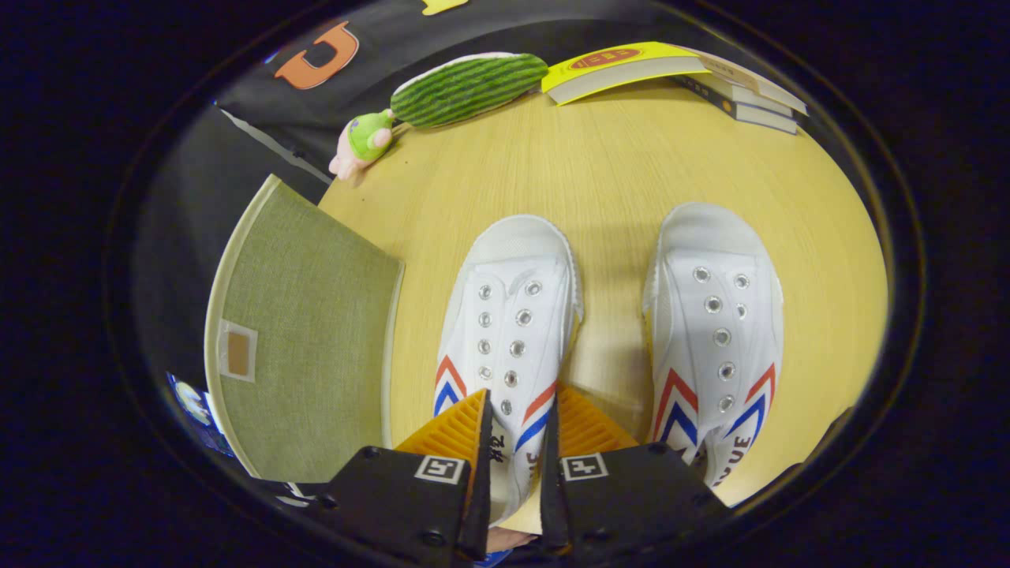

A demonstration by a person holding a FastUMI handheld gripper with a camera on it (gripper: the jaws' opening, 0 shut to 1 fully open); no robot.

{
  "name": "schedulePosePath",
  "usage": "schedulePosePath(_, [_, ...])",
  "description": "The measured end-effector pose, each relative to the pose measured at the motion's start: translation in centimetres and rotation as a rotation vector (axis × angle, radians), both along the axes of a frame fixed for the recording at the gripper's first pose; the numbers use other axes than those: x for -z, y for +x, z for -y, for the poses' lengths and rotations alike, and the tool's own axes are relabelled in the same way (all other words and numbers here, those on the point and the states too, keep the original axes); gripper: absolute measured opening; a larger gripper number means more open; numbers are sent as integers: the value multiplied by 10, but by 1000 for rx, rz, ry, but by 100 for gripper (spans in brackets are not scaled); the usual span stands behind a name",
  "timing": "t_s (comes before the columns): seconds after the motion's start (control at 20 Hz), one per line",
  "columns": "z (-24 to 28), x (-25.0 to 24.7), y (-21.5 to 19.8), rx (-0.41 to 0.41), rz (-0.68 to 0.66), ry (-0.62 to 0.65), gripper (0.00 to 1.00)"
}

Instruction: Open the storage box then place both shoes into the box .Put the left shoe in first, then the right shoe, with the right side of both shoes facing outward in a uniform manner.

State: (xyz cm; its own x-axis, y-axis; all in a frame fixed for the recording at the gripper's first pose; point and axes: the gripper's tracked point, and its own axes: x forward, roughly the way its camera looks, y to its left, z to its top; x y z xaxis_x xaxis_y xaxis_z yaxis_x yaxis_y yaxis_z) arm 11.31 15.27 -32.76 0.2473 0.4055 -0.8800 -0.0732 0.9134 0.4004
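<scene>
Looking down along the gripper (517,430) at a pale wooden table (631,173). Two white canvas shoes side by side, toes pointing to the far side, both upright on their soles. Left shoe (509,315) caught at its heel end between the two fingers (454,430), one finger against each side of the upper, near the red and blue stripes; claw clenched around that shoe, with contact looking firm on both sides. Right shoe (718,331) just to the right, apart from the left shoe with a strip of bare table between them, beyond and to the right of the right finger; same red and blue chevrons on its flanks, metal eyelets, no laces visible on either. Storage box (308,347) to the left of the left shoe, just beside it: a green fabric surface with a pale rim and a small square tab, lying flat; cannot tell whether this is a closed lid or an opened flap. At the far side of the table, a green striped plush toy (465,88) shaped like a cucumber, and left of it a small pink and green figure (361,142). Far right, a stack of books (678,75), top one with a yellow cover.
</scene>
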Motion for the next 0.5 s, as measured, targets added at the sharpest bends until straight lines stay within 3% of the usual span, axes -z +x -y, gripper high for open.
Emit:
schedulePosePath(0.05, [1,-2,0,37,-13,23,26])
schedulePosePath(0.1, [0,-2,0,59,-27,43,9])
schedulePosePath(0.5, [-17,-38,-8,134,-46,198,6])
